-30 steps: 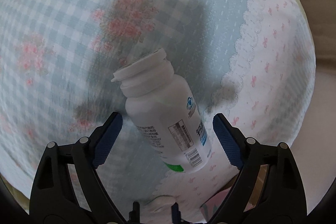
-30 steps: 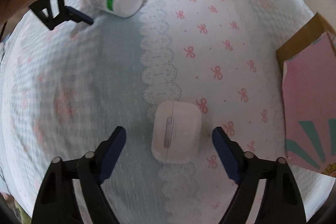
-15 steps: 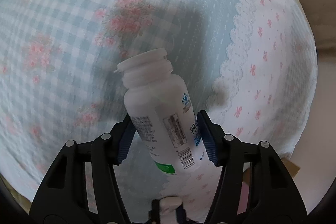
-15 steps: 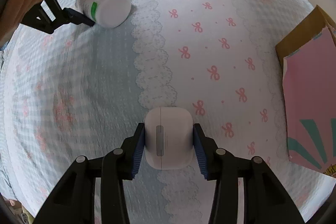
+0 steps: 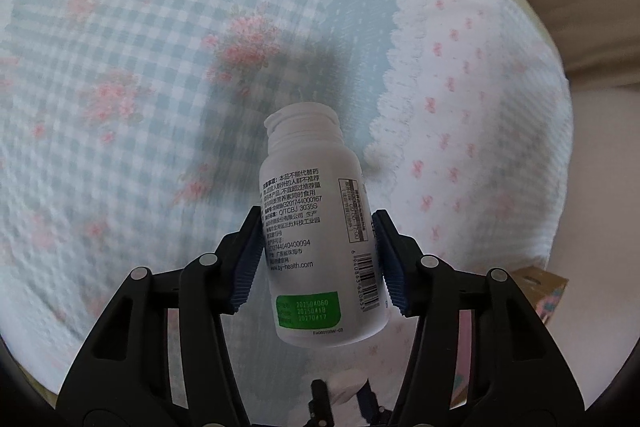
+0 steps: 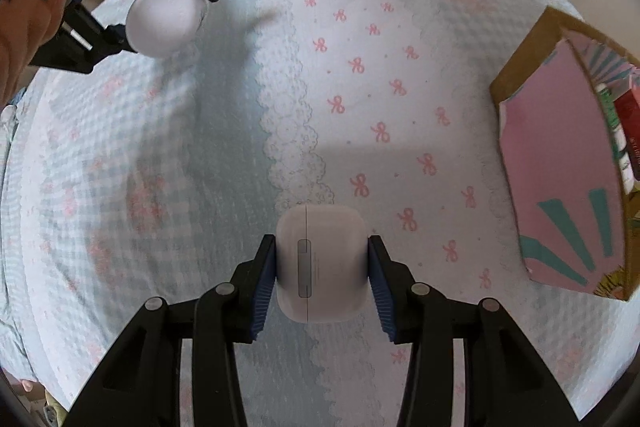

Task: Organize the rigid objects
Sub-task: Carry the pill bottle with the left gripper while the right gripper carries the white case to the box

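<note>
Between the left gripper pads sits a clamped white bottle; the right gripper clamps a white earbud case.

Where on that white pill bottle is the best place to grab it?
Around the straight middle of the pill bottle, pads on opposite sides, coming from its base end. The left gripper holds it so: the body is round and even, while the cap end narrows.

Both wrist views look down, close (sharing the bedspread).
</note>
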Action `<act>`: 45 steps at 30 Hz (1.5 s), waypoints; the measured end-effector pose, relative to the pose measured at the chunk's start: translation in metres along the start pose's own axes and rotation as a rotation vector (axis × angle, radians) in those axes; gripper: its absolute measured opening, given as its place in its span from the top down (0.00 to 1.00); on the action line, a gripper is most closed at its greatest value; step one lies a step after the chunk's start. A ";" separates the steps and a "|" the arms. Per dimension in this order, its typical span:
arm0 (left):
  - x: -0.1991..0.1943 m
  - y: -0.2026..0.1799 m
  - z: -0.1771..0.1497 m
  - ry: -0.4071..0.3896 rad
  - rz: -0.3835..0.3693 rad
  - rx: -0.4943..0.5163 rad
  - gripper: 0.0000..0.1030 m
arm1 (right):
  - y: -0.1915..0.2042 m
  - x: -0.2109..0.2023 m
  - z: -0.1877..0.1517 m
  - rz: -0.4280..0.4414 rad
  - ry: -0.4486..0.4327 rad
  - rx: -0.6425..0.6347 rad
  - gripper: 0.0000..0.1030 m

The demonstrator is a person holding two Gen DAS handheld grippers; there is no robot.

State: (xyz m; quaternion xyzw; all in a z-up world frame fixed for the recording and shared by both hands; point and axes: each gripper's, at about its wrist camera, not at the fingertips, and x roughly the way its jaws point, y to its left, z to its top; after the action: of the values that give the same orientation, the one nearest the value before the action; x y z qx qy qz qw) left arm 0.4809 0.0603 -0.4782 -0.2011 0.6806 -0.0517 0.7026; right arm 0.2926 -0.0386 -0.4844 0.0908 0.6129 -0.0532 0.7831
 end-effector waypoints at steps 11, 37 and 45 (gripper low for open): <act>-0.106 0.022 -0.046 -0.060 -0.097 0.059 0.51 | -0.003 -0.074 -0.010 0.043 -0.076 0.030 0.60; -0.219 -0.131 -0.211 -0.162 -0.253 0.316 0.54 | -0.206 -0.282 0.018 0.076 -0.213 0.149 0.60; -0.144 -0.206 -0.256 -0.109 -0.266 0.255 0.54 | -0.306 -0.258 0.029 0.087 -0.154 0.113 0.60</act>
State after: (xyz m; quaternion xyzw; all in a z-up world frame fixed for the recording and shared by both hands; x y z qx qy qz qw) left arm 0.2630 -0.1325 -0.2686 -0.2012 0.5967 -0.2192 0.7452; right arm 0.1980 -0.3508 -0.2515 0.1571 0.5424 -0.0603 0.8231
